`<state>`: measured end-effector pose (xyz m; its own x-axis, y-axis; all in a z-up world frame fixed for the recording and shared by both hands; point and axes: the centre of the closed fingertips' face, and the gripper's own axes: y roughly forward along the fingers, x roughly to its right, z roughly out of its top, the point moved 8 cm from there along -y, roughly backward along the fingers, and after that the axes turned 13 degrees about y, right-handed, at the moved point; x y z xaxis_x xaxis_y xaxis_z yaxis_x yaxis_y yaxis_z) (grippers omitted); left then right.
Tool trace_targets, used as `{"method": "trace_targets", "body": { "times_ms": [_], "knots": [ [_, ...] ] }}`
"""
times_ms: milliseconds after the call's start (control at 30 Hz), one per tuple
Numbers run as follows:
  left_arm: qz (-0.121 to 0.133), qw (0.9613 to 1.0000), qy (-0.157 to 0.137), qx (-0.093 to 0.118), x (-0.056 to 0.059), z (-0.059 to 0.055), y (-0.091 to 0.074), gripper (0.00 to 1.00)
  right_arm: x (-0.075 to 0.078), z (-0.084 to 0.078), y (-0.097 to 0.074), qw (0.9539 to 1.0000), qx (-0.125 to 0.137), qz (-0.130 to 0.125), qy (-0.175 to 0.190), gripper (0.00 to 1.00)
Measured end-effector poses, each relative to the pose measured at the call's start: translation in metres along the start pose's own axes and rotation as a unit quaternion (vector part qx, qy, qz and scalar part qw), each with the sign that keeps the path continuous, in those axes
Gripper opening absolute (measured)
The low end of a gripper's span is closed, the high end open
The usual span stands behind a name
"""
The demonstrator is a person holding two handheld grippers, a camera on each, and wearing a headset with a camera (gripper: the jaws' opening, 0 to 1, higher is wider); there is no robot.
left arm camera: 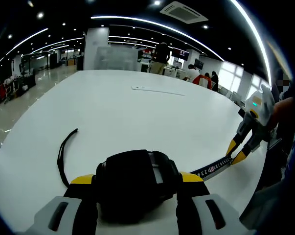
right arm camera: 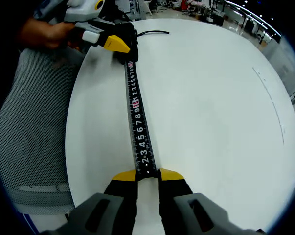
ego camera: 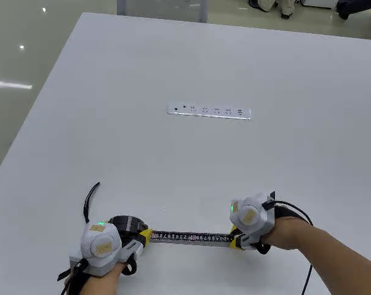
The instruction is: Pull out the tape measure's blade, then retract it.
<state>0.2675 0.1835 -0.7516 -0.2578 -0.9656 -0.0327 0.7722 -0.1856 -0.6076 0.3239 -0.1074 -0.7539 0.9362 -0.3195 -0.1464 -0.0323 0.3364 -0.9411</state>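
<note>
Black round tape-measure case (ego camera: 127, 225) is clamped in left gripper (left arm camera: 137, 178) near the white tabletop's (ego camera: 203, 61) front edge, as anchor. Dark numbered blade (right arm camera: 137, 122) tip is pinched in right gripper (right arm camera: 147, 175), jaws narrow, so the pulled-out span is kept taut and flat.

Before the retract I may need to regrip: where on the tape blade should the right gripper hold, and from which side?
Take the blade at its free end, coming in along its length from the side away from the case. It lies flat, a thin strip, printed face up, so the fingers of the right gripper likely best close across its width, edge to edge, as now.
</note>
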Motion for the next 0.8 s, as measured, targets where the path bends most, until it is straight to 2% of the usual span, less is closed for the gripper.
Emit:
{"method": "trace_targets", "body": {
  "times_ms": [800],
  "knots": [
    [0.000, 1.0000, 0.002, -0.001, 0.000, 0.001, 0.000, 0.62, -0.006, 0.014, 0.006, 0.9999, 0.010, 0.002, -0.002, 0.14]
  ]
}}
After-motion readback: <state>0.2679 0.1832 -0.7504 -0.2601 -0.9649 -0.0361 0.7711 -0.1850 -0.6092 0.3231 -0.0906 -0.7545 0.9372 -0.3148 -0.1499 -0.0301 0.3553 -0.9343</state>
